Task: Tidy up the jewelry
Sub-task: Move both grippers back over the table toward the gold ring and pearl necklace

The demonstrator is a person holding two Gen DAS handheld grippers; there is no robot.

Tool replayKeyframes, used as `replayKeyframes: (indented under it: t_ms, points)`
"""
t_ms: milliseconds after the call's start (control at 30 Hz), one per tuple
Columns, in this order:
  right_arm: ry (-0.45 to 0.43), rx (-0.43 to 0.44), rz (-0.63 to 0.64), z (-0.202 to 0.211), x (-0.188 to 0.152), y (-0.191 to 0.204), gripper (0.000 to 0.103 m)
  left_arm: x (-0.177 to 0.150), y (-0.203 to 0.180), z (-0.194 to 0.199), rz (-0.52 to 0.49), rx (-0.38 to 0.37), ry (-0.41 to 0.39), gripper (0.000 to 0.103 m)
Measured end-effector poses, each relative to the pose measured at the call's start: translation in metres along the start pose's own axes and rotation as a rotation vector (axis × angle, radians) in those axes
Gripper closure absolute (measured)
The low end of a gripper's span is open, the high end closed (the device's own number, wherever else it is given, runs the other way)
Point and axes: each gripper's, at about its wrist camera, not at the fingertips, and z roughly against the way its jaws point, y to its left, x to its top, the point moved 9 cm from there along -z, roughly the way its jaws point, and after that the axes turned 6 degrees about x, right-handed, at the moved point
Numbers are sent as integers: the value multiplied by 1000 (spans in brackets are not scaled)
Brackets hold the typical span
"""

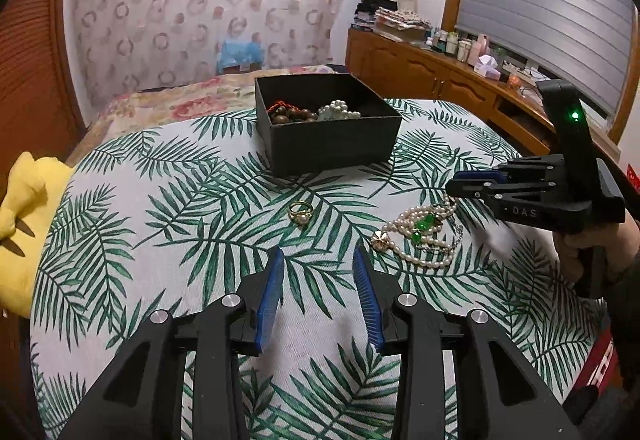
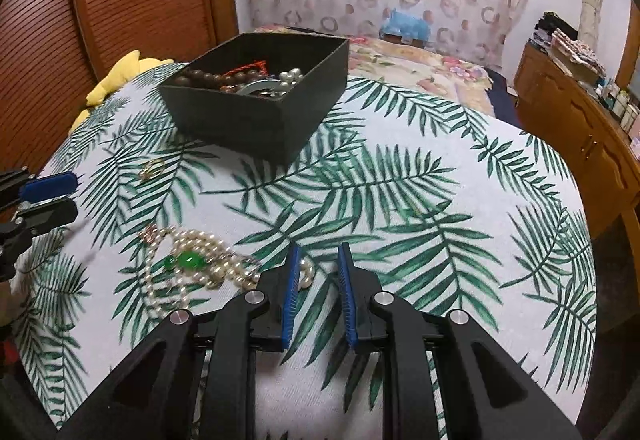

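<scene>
A black box at the far middle of the leaf-print cloth holds brown beads and pearls. A gold ring with a pearl lies on the cloth just beyond my left gripper, which is open and empty. To its right lies a heap of pearl necklace with green stones. My right gripper hovers at the heap's right end. Its jaws stand narrowly apart, and a loop of pearls shows beside its left pad, not pinched.
The leaf-print cloth covers a round surface. A yellow soft toy lies at its left edge. Behind it is a floral bedspread, and a wooden cabinet with bottles runs along the right. A hand grips the right tool.
</scene>
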Motion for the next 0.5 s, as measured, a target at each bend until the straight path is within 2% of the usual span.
replayKeyframes:
  t_ms: [233,500]
  points:
    - [15,-32,16,2,-5,-2,82,-3,-1,6,-3,20,1,69]
    - [35,-17,32,-8,2,-4,80,-3,-1,6,-16,30,4,68]
